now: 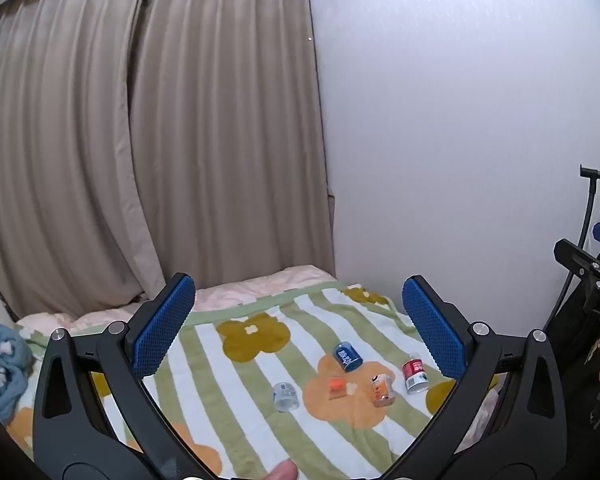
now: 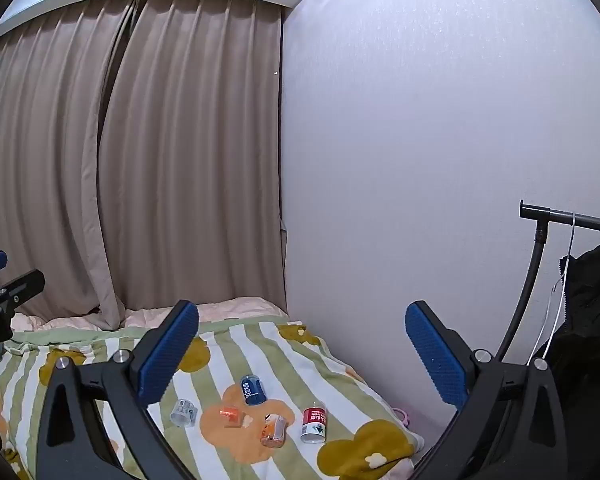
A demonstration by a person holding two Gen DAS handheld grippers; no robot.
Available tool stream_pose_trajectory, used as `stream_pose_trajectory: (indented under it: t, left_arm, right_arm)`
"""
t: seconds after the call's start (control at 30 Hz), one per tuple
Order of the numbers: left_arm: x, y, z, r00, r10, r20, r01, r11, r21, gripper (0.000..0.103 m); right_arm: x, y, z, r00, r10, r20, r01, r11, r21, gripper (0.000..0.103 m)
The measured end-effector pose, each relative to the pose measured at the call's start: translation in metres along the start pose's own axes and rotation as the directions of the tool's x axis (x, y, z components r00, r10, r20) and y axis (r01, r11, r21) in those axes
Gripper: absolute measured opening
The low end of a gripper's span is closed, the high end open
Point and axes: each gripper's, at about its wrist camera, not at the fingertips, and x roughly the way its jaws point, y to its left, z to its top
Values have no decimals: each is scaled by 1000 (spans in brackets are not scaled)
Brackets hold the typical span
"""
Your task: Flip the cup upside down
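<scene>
Several small cups lie on their sides on a striped flower blanket [image 1: 236,408] [image 2: 228,344]: a blue cup [image 1: 347,356] [image 2: 253,390], a clear cup [image 1: 285,396] [image 2: 183,413], an orange cup [image 1: 337,387] [image 2: 230,416], a peach cup [image 1: 382,391] [image 2: 274,430] and a red-and-white cup [image 1: 415,372] [image 2: 314,423]. My left gripper [image 1: 298,328] is open and empty, held well above and short of the cups. My right gripper [image 2: 302,352] is open and empty too, also above them.
Beige curtains [image 1: 140,140] hang behind the bed and a white wall [image 1: 460,140] runs along its right side. A blue cloth [image 1: 0,360] lies at the left. A black clothes rack [image 2: 540,280] with a dark garment stands at the right.
</scene>
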Motion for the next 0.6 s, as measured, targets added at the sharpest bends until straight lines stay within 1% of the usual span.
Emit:
stream_pose_trajectory:
  t: [0.07,0.1,0.13,0.17,0.27,0.3,0.5,0.6]
  left_arm:
    - [-3,-2,0,1000,0,14,0,1000,15,103]
    - [-1,-10,1,1000,11,6,-11,1000,28,103]
    - [-2,-11,1,1000,12,12,-12,1000,24,103]
    - [-5,-4,1,1000,3,20,-3,1000,1,103]
    - [-8,-4,1,1000,-1,27,1,1000,-2,103]
    - [1,-11,0,1000,2,19,-2,1000,3,103]
    - [4,-12,-1,1000,-11,19,11,1000,6,103]
    - [4,-11,-3,1000,-19,23,19,1000,5,103]
  right_arm:
    - [0,0,0,1000,3,2,-3,1000,-1,103]
    - [0,-1,1,1000,3,2,-3,1000,1,103]
    - [0,-1,1,1000,3,2,-3,1000,4,103]
    - [0,-1,1,1000,2,1,-2,1000,4,103]
    - [0,0,1,1000,-4,1,4,1000,5,103]
    - [4,-6,1,1000,-6,-6,6,1000,5,103]
    - [0,-7,6,1000,-15,-11,15,1000,10,103]
    - [1,-7,7,999,-39,-17,39,999,7,103]
